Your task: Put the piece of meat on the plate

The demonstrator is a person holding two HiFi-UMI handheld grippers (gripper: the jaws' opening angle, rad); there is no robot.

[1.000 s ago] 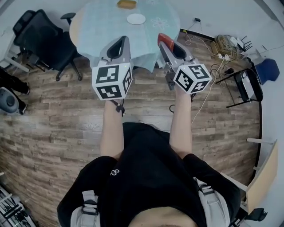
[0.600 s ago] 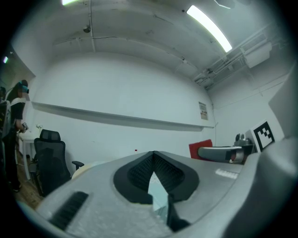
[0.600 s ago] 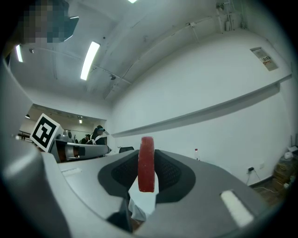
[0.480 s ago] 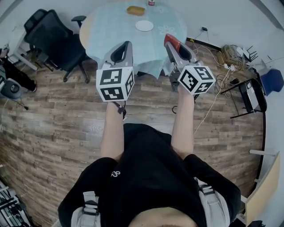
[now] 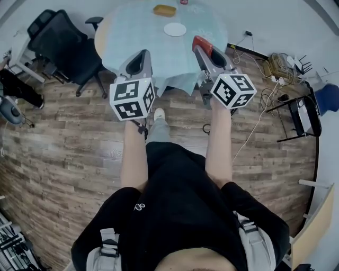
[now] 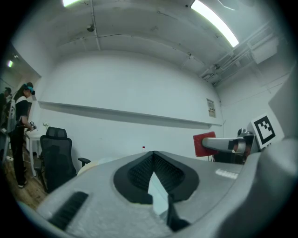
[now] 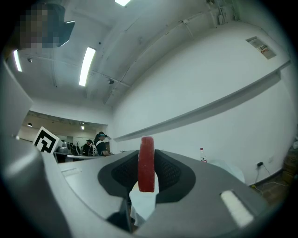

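Head view: the piece of meat, a red slab, sits at the tip of the right gripper. Its long axis runs on from the jaws, and its free end points toward the round table with the pale blue cloth. It hangs over the near right edge of that cloth, well apart from the white plate, which lies further in. A yellow-brown item lies beyond the plate. The left gripper is over the table's near left edge, and I see nothing in it. A black office chair stands left of the table.

Left gripper view: the left gripper has its jaws together, the pads meeting at the tip with nothing between them. At the right edge I see the meat side-on, in the other gripper.

Right gripper view: the right gripper is clamped on the meat, jaws about half apart with the pads pressed to its flat faces. I see the slab edge-on, upright, its long axis vertical and its upper end above the jaw tips. A small bottle stands in the distance to the right
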